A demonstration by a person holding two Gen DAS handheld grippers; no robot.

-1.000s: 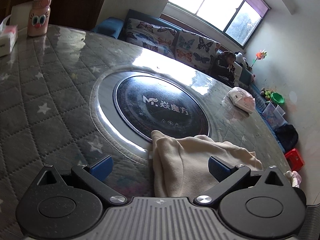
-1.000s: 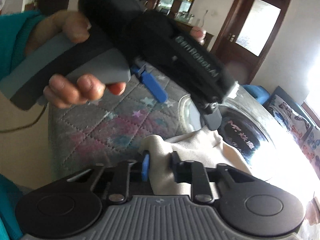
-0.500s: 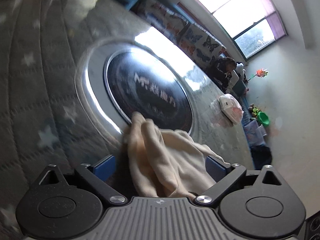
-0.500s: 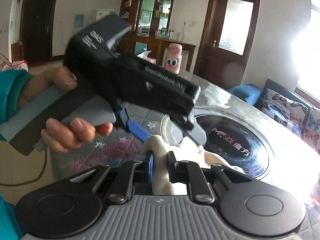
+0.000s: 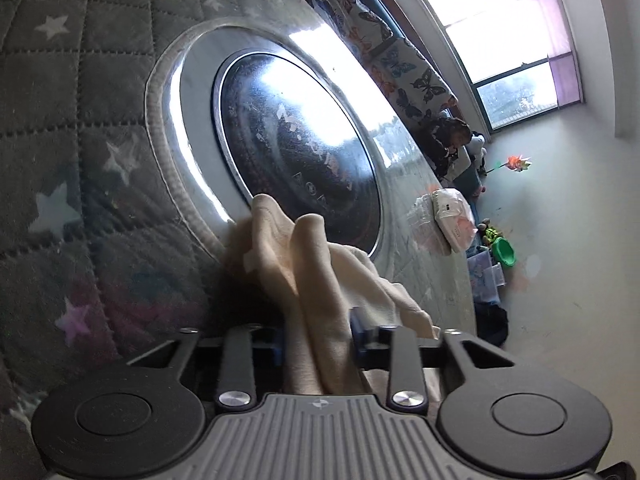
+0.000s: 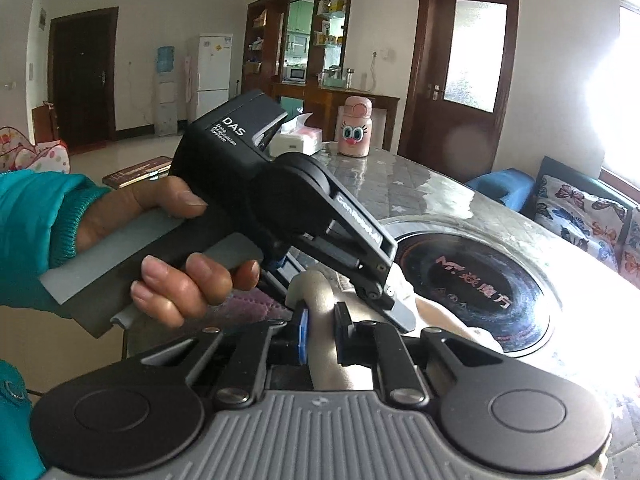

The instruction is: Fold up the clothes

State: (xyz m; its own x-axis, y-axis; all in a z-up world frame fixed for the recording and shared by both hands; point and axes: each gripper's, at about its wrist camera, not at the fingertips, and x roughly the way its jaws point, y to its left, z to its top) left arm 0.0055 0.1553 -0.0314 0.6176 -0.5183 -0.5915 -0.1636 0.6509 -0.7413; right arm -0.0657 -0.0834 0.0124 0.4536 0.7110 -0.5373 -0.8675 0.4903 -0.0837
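A: What have we got in the left gripper (image 5: pixel 318 344)?

B: We see its two fingers pressed in on a bunched fold of the cream garment (image 5: pixel 316 276). The cloth rises between the blue pads and drapes forward onto the bench (image 5: pixel 80 128), its far edge lying over the rim of the round glass cooktop (image 5: pixel 296 148) set in the middle.

A: And the right gripper (image 6: pixel 322 334)?

B: Also pinching the cream garment; a rolled edge of it stands up between the narrow gap of its fingers. In that view we see the left gripper just beyond, held by the left hand (image 6: pixel 176 264) in a teal sleeve, its fingers angled down onto the same cloth close beside ours.

A: So both hold the cloth at the near edge of the bench?

B: Yes, close together, by the quilted star-patterned cover. Farther back on the bench we see a pink cartoon-faced bottle (image 6: pixel 354 126) and a tissue box (image 6: pixel 298 140); a plastic-wrapped packet (image 5: pixel 452 214) lies near the far side.
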